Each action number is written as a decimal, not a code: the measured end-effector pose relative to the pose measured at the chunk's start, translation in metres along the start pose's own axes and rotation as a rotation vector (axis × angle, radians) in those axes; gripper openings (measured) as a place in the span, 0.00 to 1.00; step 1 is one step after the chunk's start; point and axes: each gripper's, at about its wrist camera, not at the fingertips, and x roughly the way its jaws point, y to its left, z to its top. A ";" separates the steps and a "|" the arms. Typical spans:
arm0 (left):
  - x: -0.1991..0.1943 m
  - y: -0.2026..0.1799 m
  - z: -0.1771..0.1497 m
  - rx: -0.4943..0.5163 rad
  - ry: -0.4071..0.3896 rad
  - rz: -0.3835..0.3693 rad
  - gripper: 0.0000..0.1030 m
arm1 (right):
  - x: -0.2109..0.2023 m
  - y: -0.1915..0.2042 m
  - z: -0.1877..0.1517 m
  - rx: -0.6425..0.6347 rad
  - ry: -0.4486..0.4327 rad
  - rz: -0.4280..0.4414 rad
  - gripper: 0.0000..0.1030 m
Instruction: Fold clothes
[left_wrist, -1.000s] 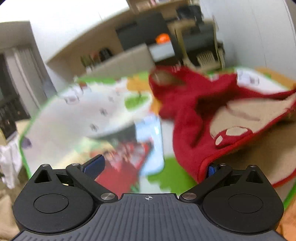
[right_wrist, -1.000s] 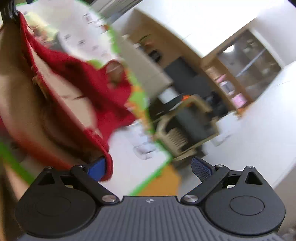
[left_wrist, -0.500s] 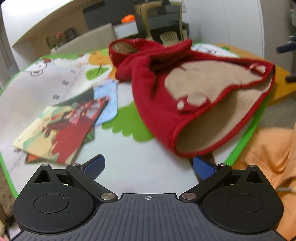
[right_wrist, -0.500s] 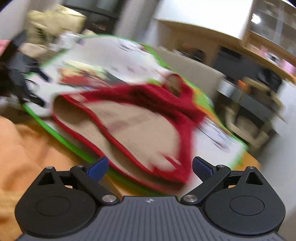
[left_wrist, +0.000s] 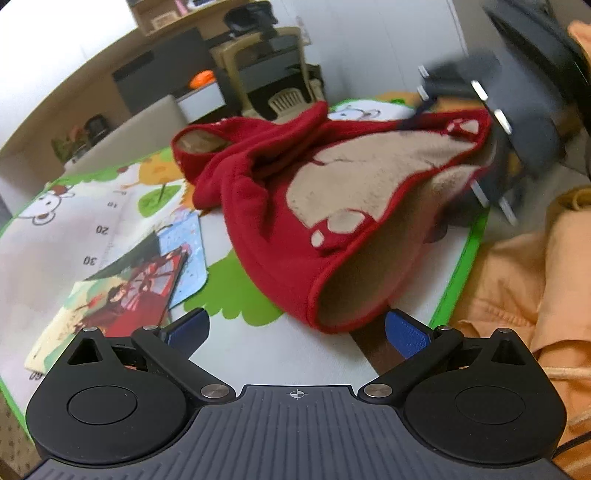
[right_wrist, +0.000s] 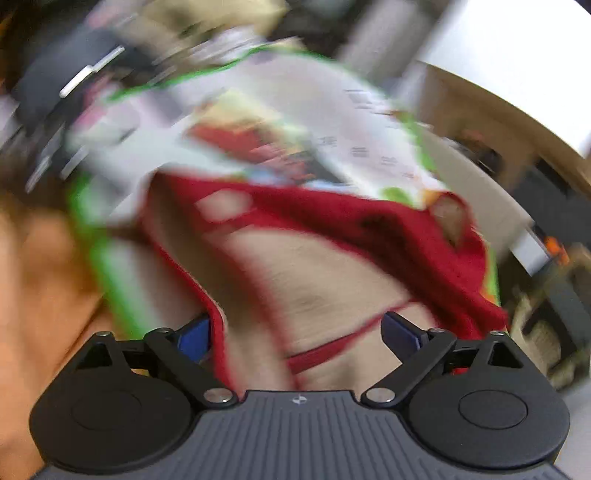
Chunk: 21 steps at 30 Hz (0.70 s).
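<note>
Two grippers frame a small red fleece hooded garment with a beige lining (left_wrist: 332, 192), which lies crumpled on a white play mat with a green border and cartoon prints (left_wrist: 92, 206). Its open hem faces the left gripper (left_wrist: 295, 328), whose blue-padded fingers (left_wrist: 406, 332) are spread wide and hold nothing, poised just short of the hem. A picture book with a red illustrated cover (left_wrist: 110, 295) lies on the mat to the left of the garment. Orange cloth (left_wrist: 517, 277) sits beyond the mat's right edge. The right gripper (right_wrist: 295, 332) appears in a heavily blurred view, its fingers also spread apart, with the garment's red-trimmed beige edge lying between them, ungripped.
</note>
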 end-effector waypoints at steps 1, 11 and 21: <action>0.005 0.000 0.003 0.015 0.008 -0.002 1.00 | 0.001 -0.018 0.004 0.088 -0.008 -0.002 0.91; 0.070 0.019 0.060 0.063 -0.138 0.076 1.00 | -0.033 -0.058 -0.027 0.281 -0.041 0.028 0.91; 0.069 0.005 0.045 0.052 -0.235 -0.140 1.00 | -0.109 -0.056 -0.116 0.239 0.159 -0.306 0.84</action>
